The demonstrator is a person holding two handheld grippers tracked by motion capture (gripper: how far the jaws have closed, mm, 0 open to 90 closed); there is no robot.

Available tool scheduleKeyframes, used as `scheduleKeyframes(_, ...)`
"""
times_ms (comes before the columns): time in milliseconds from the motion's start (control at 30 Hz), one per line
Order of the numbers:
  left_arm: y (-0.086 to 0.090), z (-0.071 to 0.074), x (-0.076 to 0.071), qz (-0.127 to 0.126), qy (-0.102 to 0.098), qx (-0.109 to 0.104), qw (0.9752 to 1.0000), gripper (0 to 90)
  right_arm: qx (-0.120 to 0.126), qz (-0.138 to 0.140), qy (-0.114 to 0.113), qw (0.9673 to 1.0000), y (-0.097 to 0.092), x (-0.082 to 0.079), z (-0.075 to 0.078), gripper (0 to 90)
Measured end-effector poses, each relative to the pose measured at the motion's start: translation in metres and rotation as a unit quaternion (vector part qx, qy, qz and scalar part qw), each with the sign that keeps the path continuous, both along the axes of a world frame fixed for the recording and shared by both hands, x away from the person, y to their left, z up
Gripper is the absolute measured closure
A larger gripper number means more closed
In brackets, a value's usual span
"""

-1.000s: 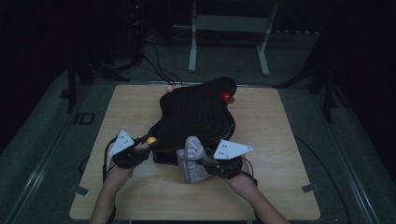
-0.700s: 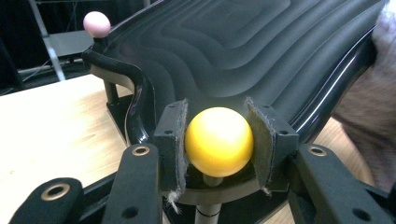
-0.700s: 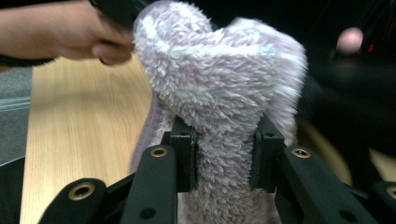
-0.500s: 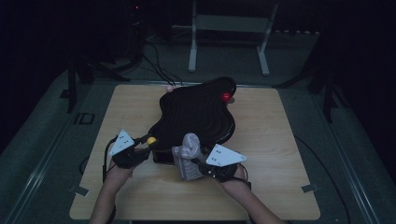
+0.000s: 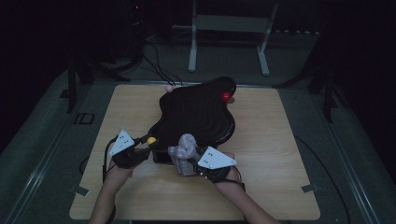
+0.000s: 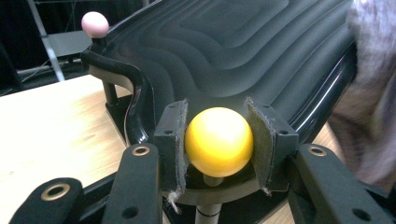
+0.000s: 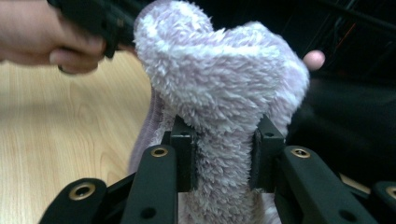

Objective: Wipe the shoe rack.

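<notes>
High view: we see both grippers at lower centre, beside the glossy black ridged wavy tray (image 5: 196,112).
Left gripper (image 6: 218,140): we clamp the round yellow ball knob (image 6: 218,141).
Right gripper (image 7: 223,156): we pinch the fluffy lilac cloth (image 7: 219,88) tight.

The high view is very dim and dark past the edges of the pale wooden tabletop (image 5: 261,186), while the bright yellow ball (image 6: 218,141) glares and the fluffy lilac cloth (image 6: 369,93) looks blurry up close.

My left gripper (image 5: 148,145) and right gripper (image 5: 190,161) are black, each topped by a grey three-cornered plate dotted with dark marks. Behind my felt-lined pads (image 6: 173,140), frayed at their edges, black linkage bars carry brass-ringed rivets. A dark cable trails back from each body. My forearms are bare, sleeveless.
</notes>
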State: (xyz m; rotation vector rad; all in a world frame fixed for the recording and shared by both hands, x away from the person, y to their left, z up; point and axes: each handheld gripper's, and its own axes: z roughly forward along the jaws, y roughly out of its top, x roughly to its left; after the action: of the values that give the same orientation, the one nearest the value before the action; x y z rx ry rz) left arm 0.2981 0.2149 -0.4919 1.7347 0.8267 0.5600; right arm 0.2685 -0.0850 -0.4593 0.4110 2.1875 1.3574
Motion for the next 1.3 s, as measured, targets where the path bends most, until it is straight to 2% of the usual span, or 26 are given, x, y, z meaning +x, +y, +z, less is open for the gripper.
scheduleKeyframes(100,0.0,-0.001,0.0,0.0,-0.001,-0.004,1.0,59.2,-0.004,0.004,0.008,1.0,0.003,-0.001,-0.001,68.5)
scheduleKeyframes(200,0.0,0.0,0.0,0.001,0.001,-0.001,1.0,59.2,0.009,0.004,-0.011,0.9999,0.002,-0.005,0.011,68.4)
scheduleKeyframes(267,0.0,-0.001,0.0,0.001,0.0,-0.004,1.0,59.2,0.019,-0.001,-0.009,0.9998,-0.001,-0.004,0.014,68.4)
scheduleKeyframes(367,-0.001,0.0,-0.001,0.002,0.0,0.0,1.0,59.2,0.021,0.0,0.011,0.9997,-0.003,0.001,0.004,68.8)
scheduleKeyframes(400,-0.001,-0.001,-0.001,0.002,-0.001,-0.002,1.0,59.2,0.013,0.003,0.019,0.9997,-0.002,0.003,0.001,68.7)
scheduleKeyframes(500,0.0,-0.001,-0.001,0.0,0.001,-0.004,1.0,59.2,0.009,-0.001,0.016,0.9998,-0.001,0.0,0.0,68.6)
scheduleKeyframes(600,0.0,-0.001,-0.001,0.0,0.0,-0.007,1.0,59.2,0.021,-0.013,-0.004,0.9997,-0.003,-0.004,0.007,68.4)
scheduleKeyframes(700,-0.001,-0.001,-0.002,0.0,0.0,-0.004,1.0,59.2,0.025,-0.014,0.003,0.9996,-0.005,-0.001,0.0,68.4)
scheduleKeyframes(733,-0.001,-0.001,-0.002,0.0,0.0,-0.005,1.0,59.2,0.02,-0.014,0.013,0.9996,-0.004,0.0,-0.004,68.4)
scheduleKeyframes(800,0.0,-0.001,-0.001,-0.002,0.001,-0.005,1.0,59.2,0.004,-0.012,0.016,0.9998,0.0,0.001,-0.01,68.3)
scheduleKeyframes(867,-0.001,0.0,-0.002,-0.001,0.002,-0.004,1.0,59.2,0.003,-0.008,0.016,0.9998,0.003,0.0,-0.008,68.2)
scheduleKeyframes(1000,0.0,0.0,-0.001,-0.002,0.003,-0.003,1.0,59.2,0.021,-0.007,0.008,0.9997,0.005,0.0,0.003,67.9)
scheduleKeyframes(1100,-0.001,0.0,-0.001,-0.002,0.002,-0.002,1.0,59.2,0.018,-0.007,0.016,0.9997,0.008,0.004,-0.004,68.1)
scheduleKeyframes(1200,-0.001,0.0,-0.001,-0.003,0.003,-0.001,1.0,59.2,0.003,-0.003,0.037,0.9993,0.015,0.007,-0.012,68.0)
scheduleKeyframes(1267,0.0,-0.001,-0.001,-0.003,0.001,-0.004,1.0,59.2,0.006,0.001,0.044,0.999,0.02,0.006,-0.011,68.0)
scheduleKeyframes(1300,0.0,-0.001,-0.001,-0.004,0.001,-0.004,1.0,59.2,0.008,0.005,0.039,0.9992,0.022,0.005,-0.009,68.0)
